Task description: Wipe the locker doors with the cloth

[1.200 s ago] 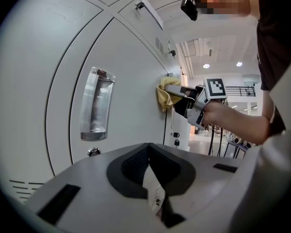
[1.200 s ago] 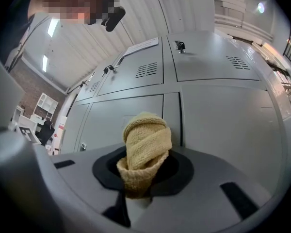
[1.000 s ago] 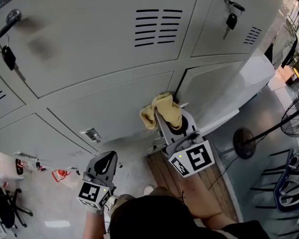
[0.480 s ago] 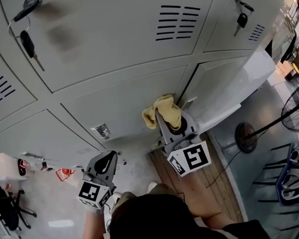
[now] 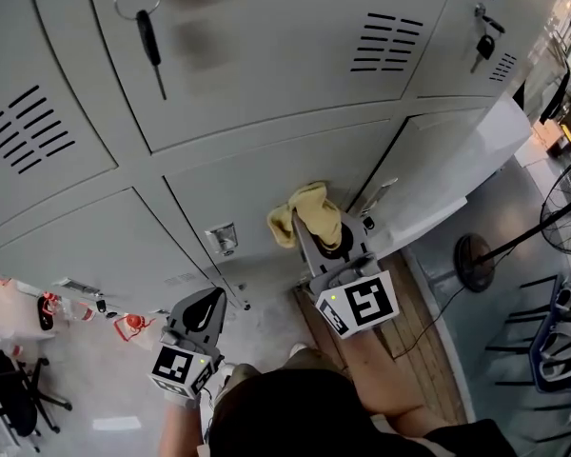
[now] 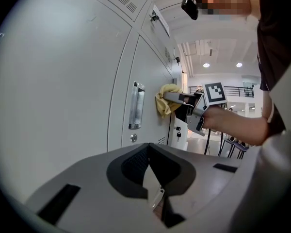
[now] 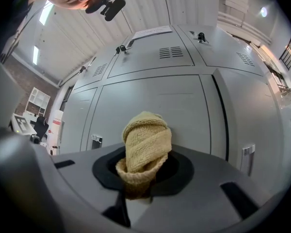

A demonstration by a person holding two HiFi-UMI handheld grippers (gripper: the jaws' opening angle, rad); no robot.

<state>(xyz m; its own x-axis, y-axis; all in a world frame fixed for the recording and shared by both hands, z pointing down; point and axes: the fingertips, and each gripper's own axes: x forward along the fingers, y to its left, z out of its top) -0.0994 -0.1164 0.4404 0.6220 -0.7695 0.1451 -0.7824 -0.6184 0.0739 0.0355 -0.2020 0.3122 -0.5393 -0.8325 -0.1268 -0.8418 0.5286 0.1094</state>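
Note:
A bunched yellow cloth [image 5: 307, 213] is pinched in my right gripper [image 5: 311, 228], which is shut on it. The cloth presses against a lower grey locker door [image 5: 266, 174], close to that door's right edge. In the right gripper view the cloth [image 7: 145, 142] stands up out of the right gripper [image 7: 141, 176] in front of the door. My left gripper [image 5: 203, 310] hangs lower and to the left, away from the doors, shut on nothing. The left gripper view shows the cloth [image 6: 165, 99] against the door, beside a recessed handle [image 6: 136, 112].
A key [image 5: 150, 38] hangs from the upper locker's lock. A lower door's handle [image 5: 222, 239] sits left of the cloth. Another door [image 5: 457, 155] stands ajar at the right. A fan base [image 5: 468, 265], wooden boards [image 5: 404, 336] and chairs [image 5: 557, 331] are on the floor at the right.
The head view has swung, so the lockers have slid right and down in the picture. The right gripper keeps the cloth on the same lower door. The left gripper has not moved.

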